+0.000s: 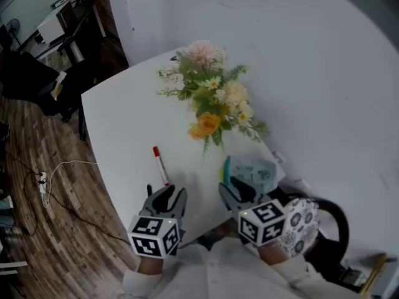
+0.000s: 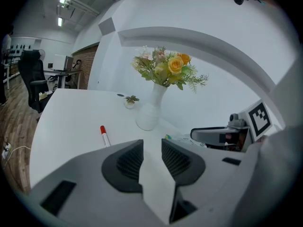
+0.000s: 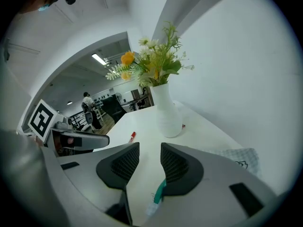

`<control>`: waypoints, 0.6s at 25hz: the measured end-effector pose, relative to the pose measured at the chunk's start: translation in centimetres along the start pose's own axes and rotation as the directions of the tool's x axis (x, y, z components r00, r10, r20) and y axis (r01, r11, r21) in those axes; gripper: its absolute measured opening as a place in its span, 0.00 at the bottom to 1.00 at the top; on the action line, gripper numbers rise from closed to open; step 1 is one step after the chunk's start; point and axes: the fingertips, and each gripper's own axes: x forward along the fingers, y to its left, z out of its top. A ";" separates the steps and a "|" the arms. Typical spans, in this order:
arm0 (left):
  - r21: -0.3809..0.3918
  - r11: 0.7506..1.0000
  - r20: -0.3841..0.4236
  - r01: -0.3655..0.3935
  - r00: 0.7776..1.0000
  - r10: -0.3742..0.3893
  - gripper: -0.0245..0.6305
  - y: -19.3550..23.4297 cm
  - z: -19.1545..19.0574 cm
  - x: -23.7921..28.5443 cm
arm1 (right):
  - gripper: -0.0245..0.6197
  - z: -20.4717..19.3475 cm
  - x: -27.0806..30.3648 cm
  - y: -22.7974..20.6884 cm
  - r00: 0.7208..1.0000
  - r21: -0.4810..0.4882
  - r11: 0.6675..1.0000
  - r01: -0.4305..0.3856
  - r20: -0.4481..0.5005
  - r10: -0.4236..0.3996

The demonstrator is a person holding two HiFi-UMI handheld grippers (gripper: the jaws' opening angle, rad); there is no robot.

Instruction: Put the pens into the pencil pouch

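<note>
A white pen with a red cap [image 1: 160,165] lies on the white table [image 1: 124,123], just ahead of my left gripper [image 1: 167,195]. A teal pen [image 1: 225,169] lies beside the pale patterned pencil pouch [image 1: 257,173], right in front of my right gripper [image 1: 235,190]. Both grippers hover low over the near table edge, open and empty. In the left gripper view the red-capped pen [image 2: 104,135] lies left of the left gripper [image 2: 152,148]. In the right gripper view the teal pen [image 3: 159,194] shows under the right jaw of the right gripper [image 3: 150,151], and the pouch [image 3: 240,157] lies to the right.
A white vase [image 2: 149,111] of flowers [image 1: 215,98] stands at mid-table beyond the pens. A tiny potted plant [image 2: 130,100] sits behind it. The wall runs along the table's right side. Office chairs [image 1: 37,80] and a cable [image 1: 56,173] are on the wooden floor at left.
</note>
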 end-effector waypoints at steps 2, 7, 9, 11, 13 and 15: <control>-0.002 1.000 -0.013 0.021 1.000 -0.021 0.22 0.1 -0.3 -0.1 | 0.23 -0.4 0.1 0.1 1.000 0.004 1.000 0.023 -0.014 -0.023; -0.011 0.999 -0.042 0.053 0.998 -0.053 0.22 0.6 -1.2 -0.2 | 0.23 -1.5 0.5 -0.3 0.995 -0.023 0.997 0.078 -0.057 -0.079; -0.018 0.998 -0.054 0.063 0.997 -0.064 0.22 0.8 -1.7 -0.2 | 0.23 -2.0 0.6 -0.6 0.992 -0.024 0.995 0.098 -0.072 -0.100; -0.023 0.997 -0.065 0.072 0.995 -0.074 0.22 0.9 -2.2 -0.2 | 0.23 -2.5 0.8 -0.9 0.989 -0.023 0.993 0.117 -0.088 -0.118; -0.027 0.996 -0.073 0.081 0.994 -0.082 0.22 1.0 -2.5 -0.1 | 0.23 -3.0 1.1 -1.2 0.985 -0.032 0.990 0.136 -0.105 -0.139; -0.031 0.996 -0.078 0.089 0.993 -0.091 0.22 1.0 -2.7 -0.1 | 0.23 -3.5 1.5 -1.5 0.979 -0.046 0.987 0.157 -0.123 -0.162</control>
